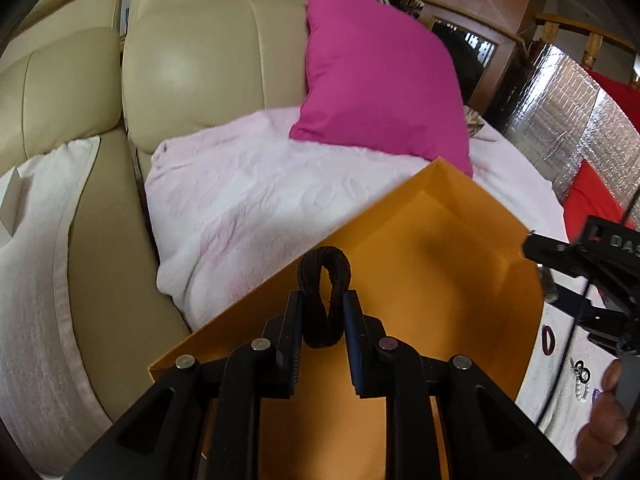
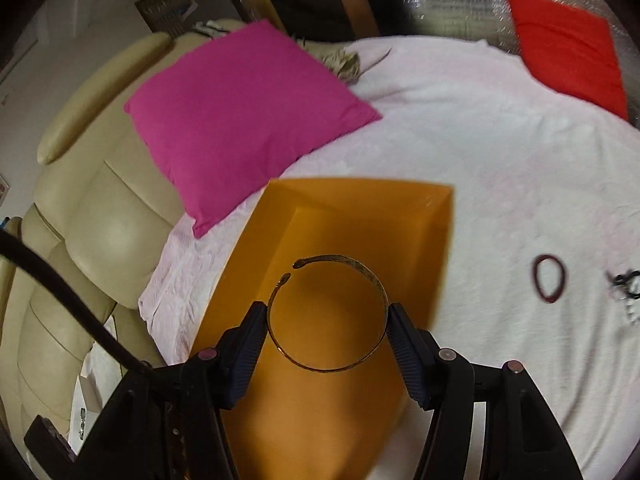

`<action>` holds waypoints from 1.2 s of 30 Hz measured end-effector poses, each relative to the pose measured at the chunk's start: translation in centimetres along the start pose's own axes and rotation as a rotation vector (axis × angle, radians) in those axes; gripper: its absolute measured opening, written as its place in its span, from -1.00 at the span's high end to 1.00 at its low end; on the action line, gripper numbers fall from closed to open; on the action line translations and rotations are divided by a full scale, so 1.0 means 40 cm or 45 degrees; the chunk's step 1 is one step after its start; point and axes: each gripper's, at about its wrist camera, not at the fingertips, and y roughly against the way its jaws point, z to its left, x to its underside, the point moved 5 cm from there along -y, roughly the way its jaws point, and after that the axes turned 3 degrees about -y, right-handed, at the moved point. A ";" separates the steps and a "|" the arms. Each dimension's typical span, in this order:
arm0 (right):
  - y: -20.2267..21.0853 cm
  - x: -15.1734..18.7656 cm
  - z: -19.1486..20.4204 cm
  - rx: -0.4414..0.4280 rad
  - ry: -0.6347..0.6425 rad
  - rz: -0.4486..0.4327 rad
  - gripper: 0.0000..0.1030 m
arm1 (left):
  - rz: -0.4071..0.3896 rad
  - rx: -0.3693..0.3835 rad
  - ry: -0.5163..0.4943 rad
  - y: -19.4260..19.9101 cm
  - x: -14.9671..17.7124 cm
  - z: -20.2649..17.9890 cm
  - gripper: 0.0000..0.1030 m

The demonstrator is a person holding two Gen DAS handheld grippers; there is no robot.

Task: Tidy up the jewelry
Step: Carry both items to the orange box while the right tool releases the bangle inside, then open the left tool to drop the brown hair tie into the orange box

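Note:
My left gripper [image 1: 323, 300] is shut on a black fabric hair tie [image 1: 325, 280], squeezed into a figure-eight loop above the open orange box [image 1: 460, 240]. My right gripper [image 2: 327, 312] is shut on a thin open-ended metal bangle [image 2: 374, 276], held flat between the ribbed pads over the same orange box [image 2: 360, 216]. The box's inside looks bare in both views. On the white blanket to the right lie a dark red ring-shaped band [image 2: 549, 278] and a small black-and-white beaded piece [image 2: 628, 284]. The right gripper's black body [image 1: 592, 256] shows at the left wrist view's right edge.
A magenta pillow [image 2: 240, 120] lies behind the box on the pale pink blanket [image 2: 500, 140]. Cream leather sofa cushions [image 1: 200, 60] rise at the left. A red cushion [image 2: 568, 44] sits at the far right. A person's fingers [image 1: 604, 412] show at the lower right.

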 end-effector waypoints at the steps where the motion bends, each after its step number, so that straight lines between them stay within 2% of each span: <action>1: -0.018 0.006 0.001 0.006 0.003 0.013 -0.24 | 0.010 -0.002 0.005 -0.007 0.003 0.003 0.60; 5: -0.053 0.026 0.010 0.011 0.010 0.050 -0.24 | 0.027 -0.020 0.027 -0.016 0.007 0.010 0.58; 8: -0.085 0.036 0.010 0.011 0.002 0.081 -0.27 | 0.035 -0.048 0.042 -0.020 0.008 0.015 0.29; 10: -0.104 0.044 0.000 0.006 -0.029 0.125 -0.27 | 0.035 -0.058 0.050 -0.021 0.008 0.016 0.23; 12: -0.107 0.048 -0.009 -0.002 -0.047 0.125 -0.27 | 0.029 -0.080 0.047 -0.022 0.008 0.016 -0.04; 18: -0.042 0.037 -0.038 -0.090 -0.100 0.044 -0.29 | -0.061 -0.143 0.001 0.003 -0.001 -0.003 -0.33; 22: 0.035 0.005 -0.086 -0.125 -0.152 -0.047 -0.30 | -0.121 -0.170 -0.052 0.017 -0.005 -0.031 -0.34; 25: 0.101 -0.014 -0.148 -0.114 -0.186 -0.111 -0.30 | -0.179 -0.187 -0.100 0.035 -0.008 -0.063 -0.34; 30: 0.230 -0.025 -0.306 -0.034 -0.243 -0.213 -0.30 | -0.360 -0.228 -0.277 0.095 -0.004 -0.166 -0.49; 32: 0.290 -0.014 -0.388 0.020 -0.275 -0.262 -0.29 | -0.414 -0.213 -0.359 0.115 0.009 -0.218 -0.50; 36: 0.395 0.025 -0.530 0.125 -0.310 -0.339 -0.29 | -0.449 -0.157 -0.483 0.136 0.042 -0.313 -0.51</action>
